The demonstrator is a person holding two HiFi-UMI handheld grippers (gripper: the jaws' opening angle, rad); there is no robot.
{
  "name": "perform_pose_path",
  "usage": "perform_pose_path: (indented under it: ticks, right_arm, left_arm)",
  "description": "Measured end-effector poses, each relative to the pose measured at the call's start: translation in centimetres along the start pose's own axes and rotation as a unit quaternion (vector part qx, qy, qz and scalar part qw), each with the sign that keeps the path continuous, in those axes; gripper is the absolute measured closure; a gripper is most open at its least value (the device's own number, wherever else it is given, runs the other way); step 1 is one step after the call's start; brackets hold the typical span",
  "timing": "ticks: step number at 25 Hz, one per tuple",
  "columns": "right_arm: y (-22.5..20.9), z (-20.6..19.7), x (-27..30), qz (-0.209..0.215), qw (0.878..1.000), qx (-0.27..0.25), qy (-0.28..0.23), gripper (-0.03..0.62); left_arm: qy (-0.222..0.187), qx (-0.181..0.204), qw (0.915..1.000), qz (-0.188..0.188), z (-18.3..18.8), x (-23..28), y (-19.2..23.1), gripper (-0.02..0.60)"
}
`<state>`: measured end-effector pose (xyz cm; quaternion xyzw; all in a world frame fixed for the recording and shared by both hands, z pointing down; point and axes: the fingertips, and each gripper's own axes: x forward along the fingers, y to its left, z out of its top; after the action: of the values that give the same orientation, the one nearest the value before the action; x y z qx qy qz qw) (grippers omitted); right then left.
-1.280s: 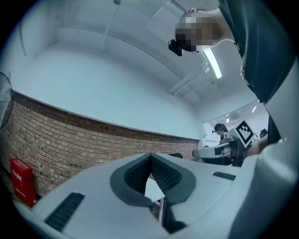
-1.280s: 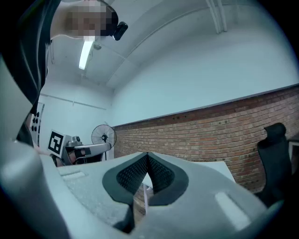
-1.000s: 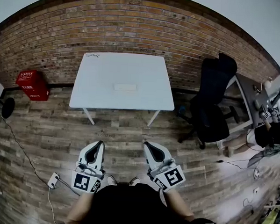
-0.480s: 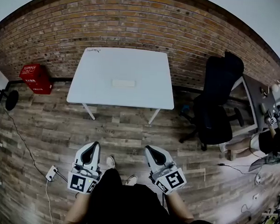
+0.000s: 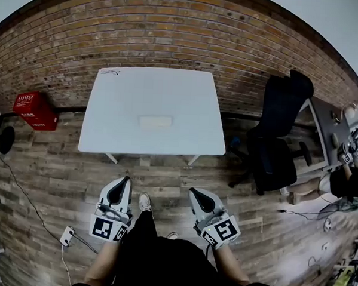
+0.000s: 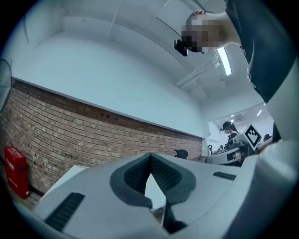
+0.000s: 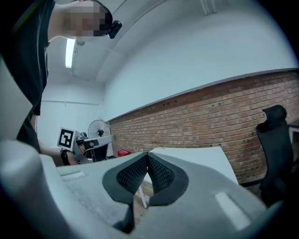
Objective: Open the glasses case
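While short of the table (image 5: pixel 152 90), left gripper (image 5: pixel 127 180) and right gripper (image 5: pixel 192 191) empty, jaws together; glasses case (image 5: pixel 155 121) mid-table, chair (image 5: pixel 275 141) beside.

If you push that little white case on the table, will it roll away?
Probably not: the glasses case looks flat and oblong, lying low on the table, so it should slide rather than roll. It seems small, so likely light.

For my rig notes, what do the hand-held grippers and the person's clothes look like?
The left hand-held gripper and right hand-held gripper share pale grey shells, dark textured pads and a rear cube of black-and-white square markers. The person wears a black top.
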<state>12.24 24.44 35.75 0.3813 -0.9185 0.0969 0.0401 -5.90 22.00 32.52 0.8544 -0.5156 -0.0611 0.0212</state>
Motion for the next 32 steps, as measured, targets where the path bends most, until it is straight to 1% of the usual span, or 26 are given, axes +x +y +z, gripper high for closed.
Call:
perform_pose_path:
  ticks: [4,7,9,12,17,20,22,24,27,28,30,32]
  right_arm:
    - [-1.4,2.1,6.8,0.004,1.000,-0.008,0.005,0.599]
    - [-2.1,4.2,11.1,0.003,1.000,-0.014,-0.009,0.599]
    - [-2.2,5.1,13.3,0.002,1.000,-0.018,-0.015,0.599]
    - [-2.2,5.5,15.1,-0.002,1.000,-0.019,-0.011,0.599]
    - [-4.0,6.0,16.4,-0.018,1.000,-0.021,-0.001,0.599]
    - [-5.5,6.6,17.1,-0.018,0.999,-0.027,-0.004,0.599]
    - [-6.4,7.1,17.6,-0.011,0.999,-0.028,-0.010,0.599]
    - [-7.1,7.2,18.1,-0.002,1.000,-0.027,-0.012,0.599]
    - [-8.4,7.5,19.3,0.018,0.999,-0.036,-0.011,0.599]
    - [-8.8,7.4,19.8,0.025,0.999,-0.045,-0.011,0.599]
    - [-9.7,6.8,20.8,0.034,0.998,-0.055,-0.006,0.599]
    - [-10.8,6.2,21.8,0.039,0.998,-0.056,-0.001,0.599]
  left_arm:
    - [-0.008,-0.006,0.9999,-0.012,0.6,4.6,5.4,0.575]
    - [-0.010,-0.018,0.9995,-0.024,0.8,7.2,8.9,0.575]
    - [-0.008,-0.022,0.9992,-0.032,0.7,8.6,10.9,0.575]
    - [0.001,-0.039,0.9986,-0.037,-0.2,10.2,13.1,0.575]
    - [0.011,-0.061,0.9968,-0.049,-1.2,12.4,13.9,0.575]
    - [0.020,-0.055,0.9965,-0.059,-1.7,13.8,13.4,0.575]
    - [0.020,-0.047,0.9970,-0.059,-1.6,14.5,13.2,0.575]
    - [0.014,-0.041,0.9978,-0.050,-1.2,15.2,13.5,0.575]
    - [-0.010,-0.032,0.9986,-0.042,0.5,16.5,13.6,0.575]
    - [-0.007,-0.027,0.9987,-0.043,0.6,16.8,13.7,0.575]
    - [0.015,-0.019,0.9988,-0.042,-0.1,17.2,14.0,0.575]
    - [0.020,-0.019,0.9988,-0.040,-0.3,17.9,14.5,0.575]
